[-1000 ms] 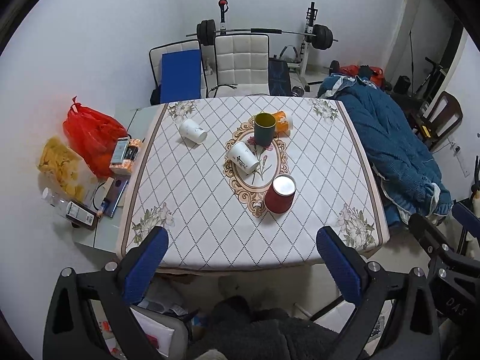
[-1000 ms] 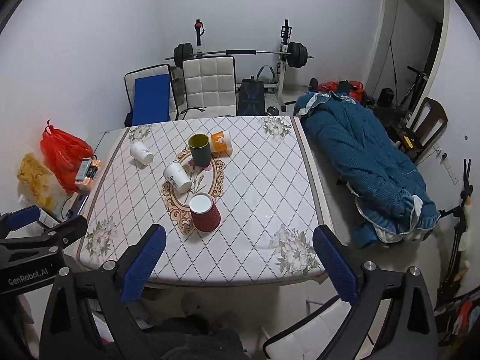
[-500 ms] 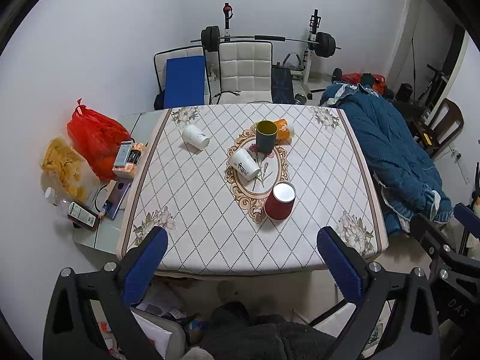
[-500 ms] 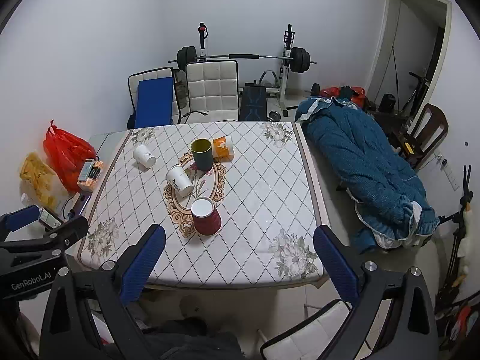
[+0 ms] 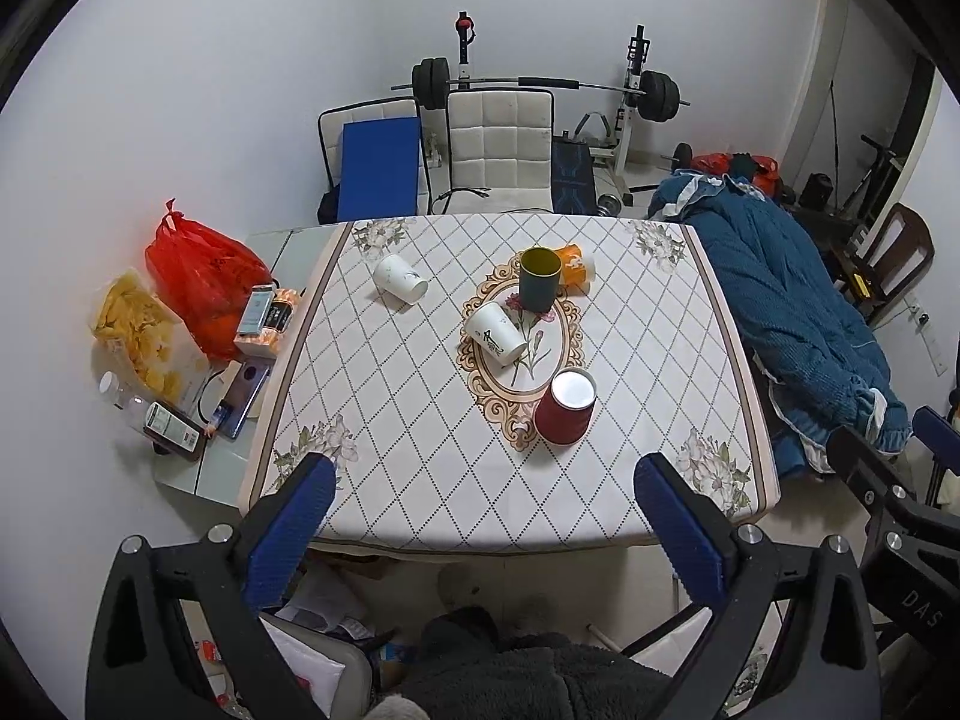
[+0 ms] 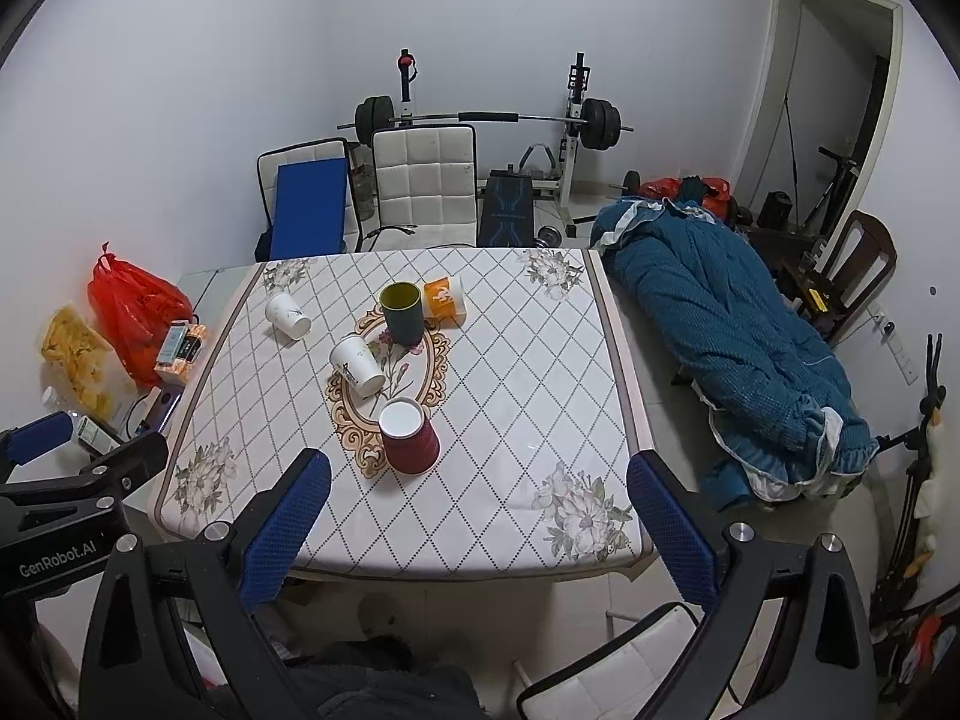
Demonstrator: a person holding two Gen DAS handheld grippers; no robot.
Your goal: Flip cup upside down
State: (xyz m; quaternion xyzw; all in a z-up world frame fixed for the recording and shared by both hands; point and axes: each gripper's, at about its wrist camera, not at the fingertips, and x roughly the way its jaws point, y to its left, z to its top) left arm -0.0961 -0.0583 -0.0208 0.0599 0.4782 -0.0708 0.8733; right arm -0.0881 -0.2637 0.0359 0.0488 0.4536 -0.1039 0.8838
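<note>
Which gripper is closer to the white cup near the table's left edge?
Left. The white cup lies slightly left of the left gripper, far left of the right gripper.

Your left hand-held gripper [image 5: 483,513] had a black angular frame with silver screws and two fingers [image 5: 292,525] faced in blue textured pads. Your right hand-held gripper [image 6: 480,510] matched it, blue pads [image 6: 672,525] on black arms. White "GenRobot.AI" lettering marked one black body; dark fleece clothing showed below.
</note>
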